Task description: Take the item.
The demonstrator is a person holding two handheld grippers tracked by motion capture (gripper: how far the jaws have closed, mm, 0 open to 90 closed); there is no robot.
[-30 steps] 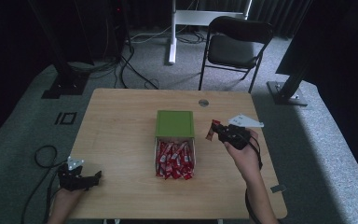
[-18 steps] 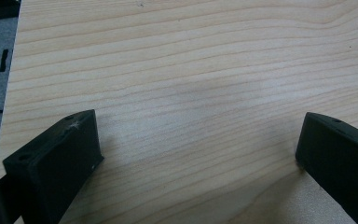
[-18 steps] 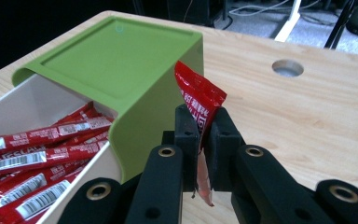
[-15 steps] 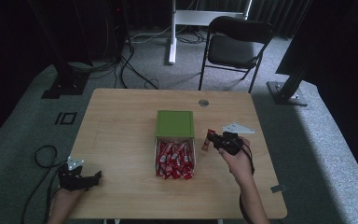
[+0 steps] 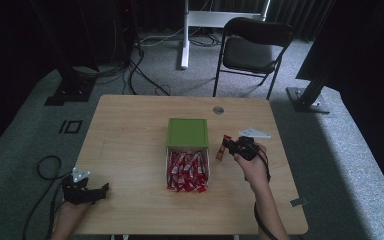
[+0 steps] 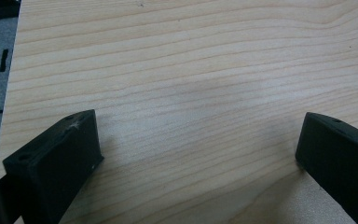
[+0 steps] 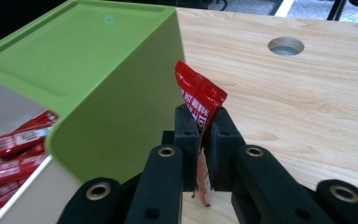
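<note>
One green box (image 5: 187, 132), one pile of red sachets (image 5: 187, 172), one held sachet (image 7: 198, 100), two grippers, one chair (image 5: 252, 50).

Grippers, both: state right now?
Left gripper: open, nothing between its jaws, resting low at the near table corner.
Right gripper: shut on a red sachet, beside the green box.
</note>
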